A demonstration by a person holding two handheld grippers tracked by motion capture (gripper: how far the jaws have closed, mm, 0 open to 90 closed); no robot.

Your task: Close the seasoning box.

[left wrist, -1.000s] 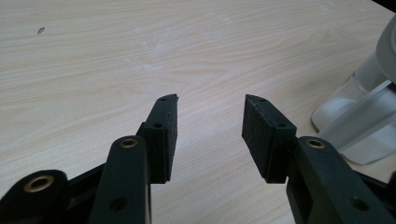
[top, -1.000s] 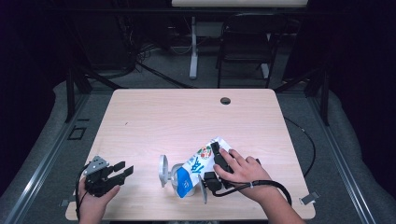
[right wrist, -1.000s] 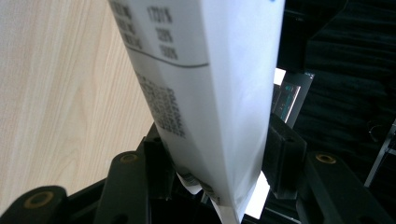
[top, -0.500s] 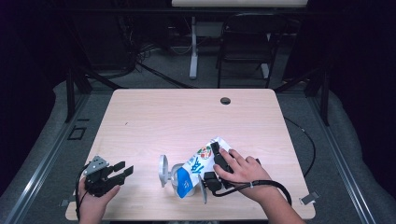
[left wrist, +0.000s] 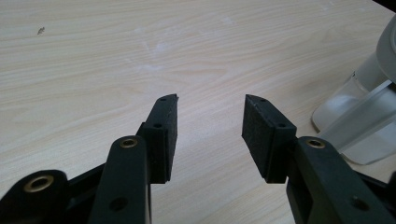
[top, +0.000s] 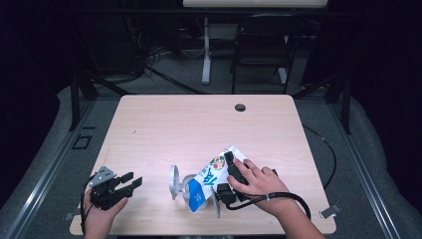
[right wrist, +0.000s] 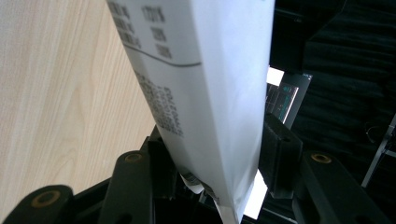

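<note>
Right tool (right wrist: 212, 154) is clamping the carton (top: 215, 175), jaws just closing further; left tool (left wrist: 210, 123) is sitting apart over the table (top: 199, 124).

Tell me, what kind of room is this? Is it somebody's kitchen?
Probably not a kitchen. It looks like a recording or test room: one bare wooden table under dark curtains, cables on the grey floor, and a black chair behind. A person works there with a handheld gripper in each hand, one holding a carton.

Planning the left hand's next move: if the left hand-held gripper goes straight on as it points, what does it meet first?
Probably bare table; the clear container lies off to its right.
</note>
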